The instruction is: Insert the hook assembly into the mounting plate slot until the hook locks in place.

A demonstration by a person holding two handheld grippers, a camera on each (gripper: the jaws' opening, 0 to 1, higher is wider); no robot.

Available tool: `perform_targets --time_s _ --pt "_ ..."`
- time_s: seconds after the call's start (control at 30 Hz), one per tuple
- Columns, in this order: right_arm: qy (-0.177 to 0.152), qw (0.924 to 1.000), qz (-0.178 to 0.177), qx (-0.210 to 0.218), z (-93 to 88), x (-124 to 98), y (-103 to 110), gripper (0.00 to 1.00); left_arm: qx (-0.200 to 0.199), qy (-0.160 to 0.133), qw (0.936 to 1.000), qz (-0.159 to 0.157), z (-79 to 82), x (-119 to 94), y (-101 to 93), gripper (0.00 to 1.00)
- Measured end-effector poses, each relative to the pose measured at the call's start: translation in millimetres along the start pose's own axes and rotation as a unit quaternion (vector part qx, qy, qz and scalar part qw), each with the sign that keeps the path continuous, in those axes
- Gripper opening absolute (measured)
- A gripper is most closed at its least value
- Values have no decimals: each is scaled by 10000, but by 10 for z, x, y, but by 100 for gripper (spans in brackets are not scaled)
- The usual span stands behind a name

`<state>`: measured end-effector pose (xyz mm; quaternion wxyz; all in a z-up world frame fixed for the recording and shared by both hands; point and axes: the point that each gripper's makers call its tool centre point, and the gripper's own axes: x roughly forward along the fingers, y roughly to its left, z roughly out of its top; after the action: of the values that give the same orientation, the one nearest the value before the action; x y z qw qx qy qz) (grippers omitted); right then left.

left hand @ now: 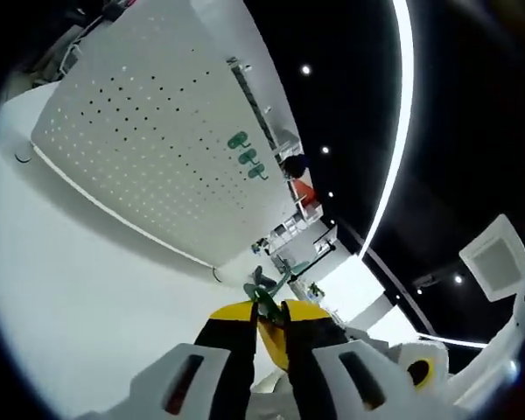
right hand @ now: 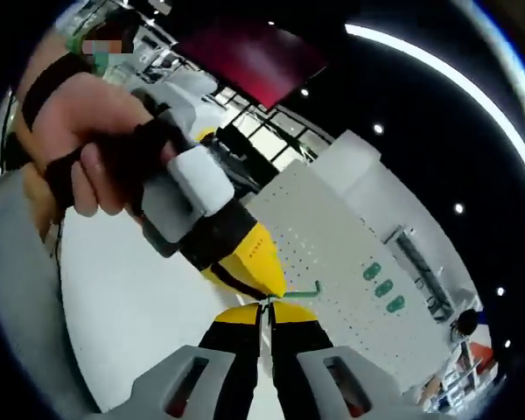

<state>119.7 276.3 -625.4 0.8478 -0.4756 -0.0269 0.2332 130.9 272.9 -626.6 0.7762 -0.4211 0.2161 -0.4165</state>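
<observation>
Green, thin and bent at one end, the hook assembly (left hand: 268, 293) sits pinched between the yellow-tipped jaws of the left gripper (left hand: 264, 317), its slim shaft projecting forward past the tips toward the near edge of the mounting plate (left hand: 157, 131). In the right gripper view the same hook (right hand: 303, 290) shows as a green rod with an angled end, held by the left gripper (right hand: 245, 267), which enters from the left under a person's hand (right hand: 79, 149) in a black strap. The right gripper (right hand: 264, 313) has its jaws pressed together, just beside the hook; whether they grip it cannot be told. The plate is a white, flat, matte pegboard with regular rows of small round holes. Three green fittings (left hand: 247, 157) sit in a row near one edge of it.
</observation>
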Motion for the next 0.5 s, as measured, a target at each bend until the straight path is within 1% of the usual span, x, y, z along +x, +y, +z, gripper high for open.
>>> perform_targets --time_s 0.1,0.17,0.23,0.3,0.33,0.37,0.4,0.5 --pt "-6 10000 -13 76 -6 -2 7 2 -195 -19 9998 -33 -10 -9 -4 11" --pt "-19 10000 -47 -27 8 -14 -9 2 -299 -59 9995 -83 -6 -17 -14 10" --pt "5 9995 -96 -300 18 -19 -16 2 -453 -87 9989 -109 -2 -18 -13 9" --pt "19 9989 -143 -440 23 -26 -9 2 -673 -71 9976 -156 -9 -12 -21 9" --pt "12 9982 -149 -582 29 -32 -5 2 -785 -60 9968 -149 -10 -14 -13 8" --pt "21 9972 -138 -738 28 -31 -1 2 -778 -52 9969 -138 -10 -15 -1 8" --pt "33 9967 -136 -802 22 -32 6 2 -787 -34 9968 -132 -15 -16 5 7" --pt "10 9926 -155 -1204 28 -39 -3 2 -1100 54 9938 -121 -31 -15 16 5"
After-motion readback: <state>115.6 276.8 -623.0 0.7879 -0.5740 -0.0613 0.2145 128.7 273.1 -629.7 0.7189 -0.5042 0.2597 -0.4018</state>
